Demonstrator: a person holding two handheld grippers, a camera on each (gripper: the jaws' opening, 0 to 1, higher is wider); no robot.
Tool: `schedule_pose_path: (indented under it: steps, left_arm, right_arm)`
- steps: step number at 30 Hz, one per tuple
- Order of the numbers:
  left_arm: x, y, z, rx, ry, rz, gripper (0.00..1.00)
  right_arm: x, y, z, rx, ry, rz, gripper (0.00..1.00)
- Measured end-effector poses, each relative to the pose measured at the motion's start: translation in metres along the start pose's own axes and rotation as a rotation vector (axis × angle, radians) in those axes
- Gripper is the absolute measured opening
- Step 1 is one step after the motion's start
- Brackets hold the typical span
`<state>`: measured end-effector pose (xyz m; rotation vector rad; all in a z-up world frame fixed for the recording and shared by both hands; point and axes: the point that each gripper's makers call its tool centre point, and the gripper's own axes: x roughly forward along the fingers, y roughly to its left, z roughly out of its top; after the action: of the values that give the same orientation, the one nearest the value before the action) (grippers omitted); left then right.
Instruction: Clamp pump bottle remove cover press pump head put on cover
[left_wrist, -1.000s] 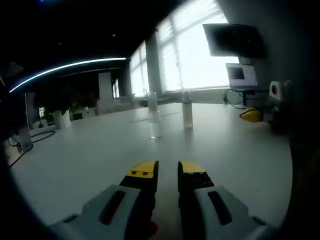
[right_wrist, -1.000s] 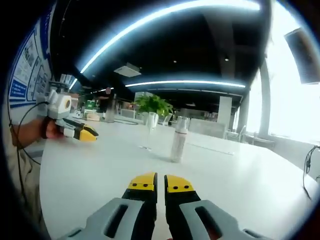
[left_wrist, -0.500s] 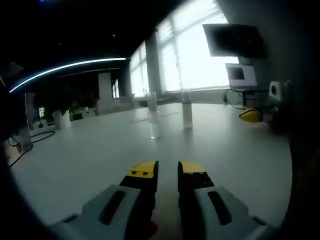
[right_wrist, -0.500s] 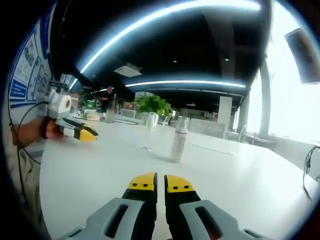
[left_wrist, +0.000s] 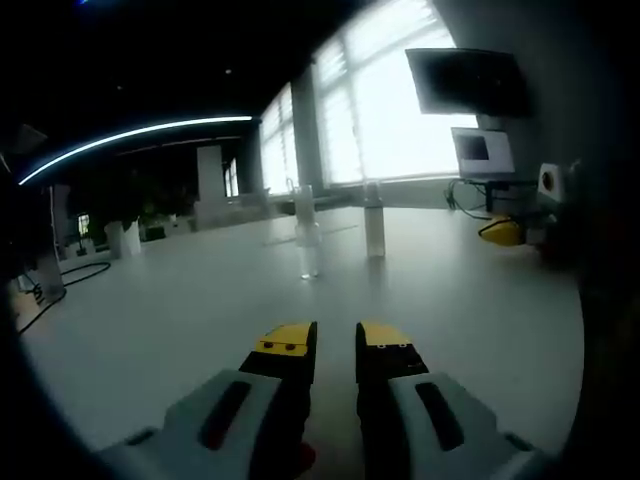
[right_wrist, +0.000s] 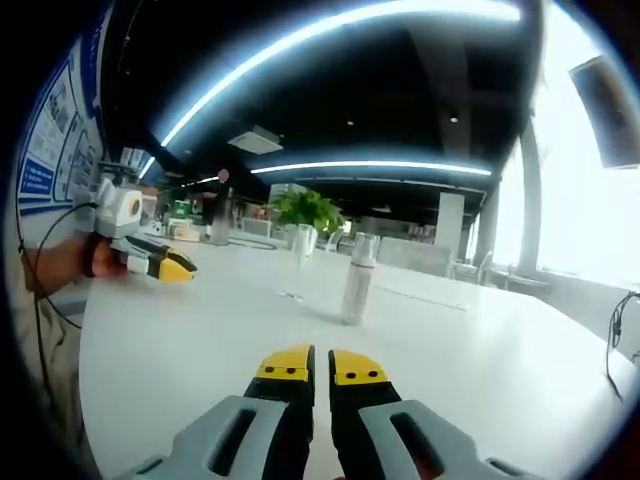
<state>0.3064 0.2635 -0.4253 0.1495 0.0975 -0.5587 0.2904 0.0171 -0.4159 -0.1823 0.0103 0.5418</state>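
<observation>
Left gripper view: the left gripper (left_wrist: 335, 340) is hovering low over the bench (left_wrist: 180, 310), fingers (left_wrist: 288, 345) close together with a narrow gap, holding nothing.
Right gripper view: the right gripper (right_wrist: 321, 365) is sitting low over the bench, fingers nearly touching, empty.
Bottle: the bottle (right_wrist: 356, 280) is standing upright mid-bench, well apart from both grippers; a clear glass (right_wrist: 302, 258) is standing just beyond it.
Other gripper: the left gripper is showing far left in the right gripper view, in a hand (right_wrist: 75, 265).
Handling: probably light, smooth and easy to tip; I would be gripping the body low, then lifting the clear cover straight up.
Change: nothing is differing from the earlier frames; both views are matching.
</observation>
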Motion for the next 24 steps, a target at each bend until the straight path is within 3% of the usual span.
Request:
schedule_pose_path:
  steps: [24]
  left_arm:
    - [0.0,0.0014,0.0009,0.001,-0.006,0.002,0.08]
  right_arm:
    - [-0.0003,0.0008,0.0004,-0.003,-0.001,0.0,0.01]
